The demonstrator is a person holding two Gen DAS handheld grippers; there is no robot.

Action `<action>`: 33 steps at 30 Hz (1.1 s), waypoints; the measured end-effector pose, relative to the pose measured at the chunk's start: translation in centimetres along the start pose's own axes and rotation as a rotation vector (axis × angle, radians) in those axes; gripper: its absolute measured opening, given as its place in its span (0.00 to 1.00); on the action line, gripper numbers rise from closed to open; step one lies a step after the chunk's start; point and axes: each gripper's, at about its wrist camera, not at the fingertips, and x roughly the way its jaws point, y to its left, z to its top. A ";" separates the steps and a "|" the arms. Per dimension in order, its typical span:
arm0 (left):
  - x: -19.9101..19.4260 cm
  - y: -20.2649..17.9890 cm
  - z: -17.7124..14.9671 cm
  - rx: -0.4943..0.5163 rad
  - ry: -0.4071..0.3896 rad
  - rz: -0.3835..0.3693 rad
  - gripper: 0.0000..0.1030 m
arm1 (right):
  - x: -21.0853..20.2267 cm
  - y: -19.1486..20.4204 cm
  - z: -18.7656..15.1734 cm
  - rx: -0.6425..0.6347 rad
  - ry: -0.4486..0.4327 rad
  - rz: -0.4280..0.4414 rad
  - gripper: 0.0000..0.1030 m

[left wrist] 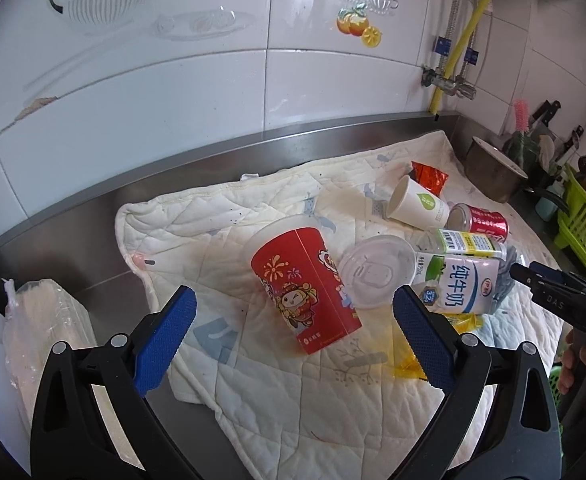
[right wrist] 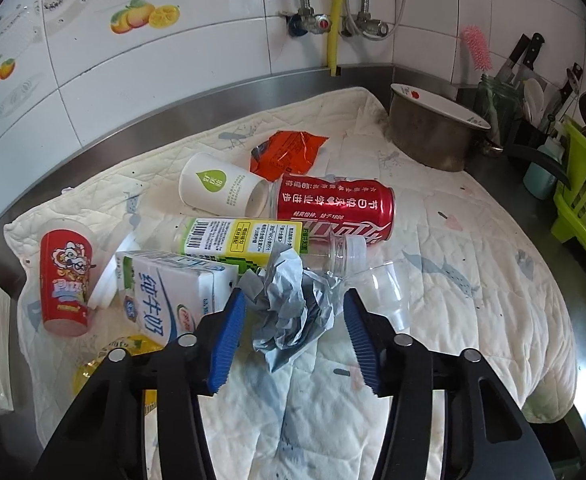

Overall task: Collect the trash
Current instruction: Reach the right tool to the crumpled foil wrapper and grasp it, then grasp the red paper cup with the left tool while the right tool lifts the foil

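Observation:
Trash lies on a quilted cloth (right wrist: 473, 248). My right gripper (right wrist: 293, 316) is open, its blue pads on either side of a crumpled grey paper (right wrist: 289, 300) without clearly pressing it. Beyond it lie a milk carton (right wrist: 161, 300), a labelled plastic bottle (right wrist: 245, 240), a red cola can (right wrist: 333, 208), a white paper cup (right wrist: 217, 188) and a red wrapper (right wrist: 289, 152). My left gripper (left wrist: 293, 304) hangs open over a tipped red paper cup (left wrist: 305, 292), beside a clear lid (left wrist: 375, 272). The right gripper (left wrist: 533, 276) shows at the right edge.
The cloth covers a steel counter (left wrist: 93, 216) against a tiled wall. A metal pot (right wrist: 429, 136), a jar with knives and a brush (right wrist: 497, 92) and a green rack (right wrist: 585, 200) stand at the back right. A wrapped tissue pack (left wrist: 45, 320) sits at the left.

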 end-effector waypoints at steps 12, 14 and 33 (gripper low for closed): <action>7.3 0.5 1.2 -0.100 0.135 0.025 0.94 | 2.1 -0.4 0.1 0.007 0.024 -0.005 0.20; 8.2 0.6 1.2 -0.114 0.149 0.036 0.94 | 1.8 -0.3 0.1 0.004 0.014 -0.007 0.18; 12.8 -0.1 1.1 -0.176 0.223 -0.002 0.72 | -4.6 0.0 -0.3 -0.010 -0.094 -0.026 0.15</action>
